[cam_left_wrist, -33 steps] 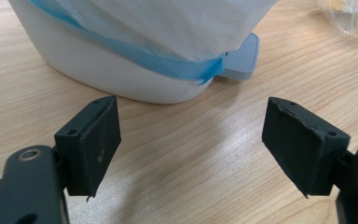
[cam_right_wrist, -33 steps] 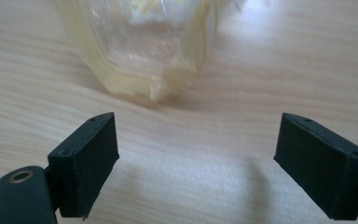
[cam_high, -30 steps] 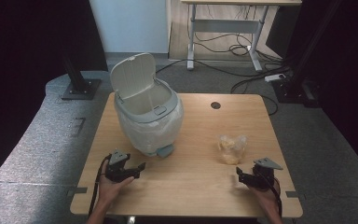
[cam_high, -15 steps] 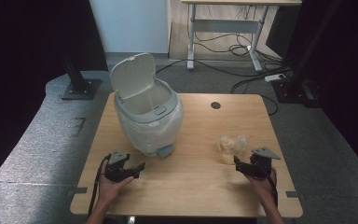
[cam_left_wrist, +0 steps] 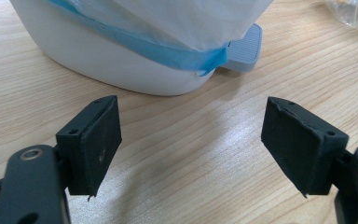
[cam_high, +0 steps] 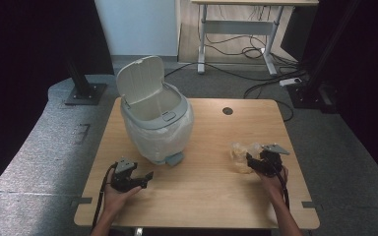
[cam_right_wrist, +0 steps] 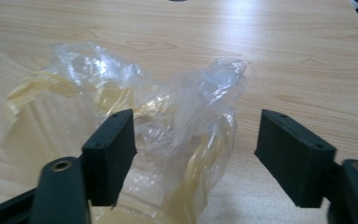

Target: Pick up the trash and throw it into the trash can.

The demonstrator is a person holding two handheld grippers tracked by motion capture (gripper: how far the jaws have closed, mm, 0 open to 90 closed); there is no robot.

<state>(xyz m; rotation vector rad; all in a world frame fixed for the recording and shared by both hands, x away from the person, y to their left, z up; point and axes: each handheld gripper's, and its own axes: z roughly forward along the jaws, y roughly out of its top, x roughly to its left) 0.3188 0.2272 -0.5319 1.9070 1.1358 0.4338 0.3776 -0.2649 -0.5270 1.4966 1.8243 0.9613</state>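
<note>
A crumpled wad of clear and yellowish plastic wrap [cam_high: 238, 153] lies on the right part of the wooden table [cam_high: 202, 196]. My right gripper [cam_high: 250, 163] has reached it. In the right gripper view the plastic wrap [cam_right_wrist: 168, 107] bulges up between the two pads of the right gripper [cam_right_wrist: 196, 140], whose jaws have just been closing; the right pad still stands clear of it. A white pedal bin [cam_high: 157, 128] with a plastic liner and its lid [cam_high: 139, 80] raised stands left of centre. My left gripper [cam_high: 146, 179] rests open in front of the bin [cam_left_wrist: 121, 60], with nothing between its jaws [cam_left_wrist: 191, 135].
The bin's grey-blue foot pedal [cam_left_wrist: 244, 46] sticks out toward the table's middle. A round cable hole [cam_high: 227, 111] sits near the far edge. Beyond the table are a black stand [cam_high: 83, 91], a desk frame and loose cables on the floor.
My right gripper has moved forward and left up to the plastic wrap, which now sits between its jaws. The left hand and the bin have stayed put.
</note>
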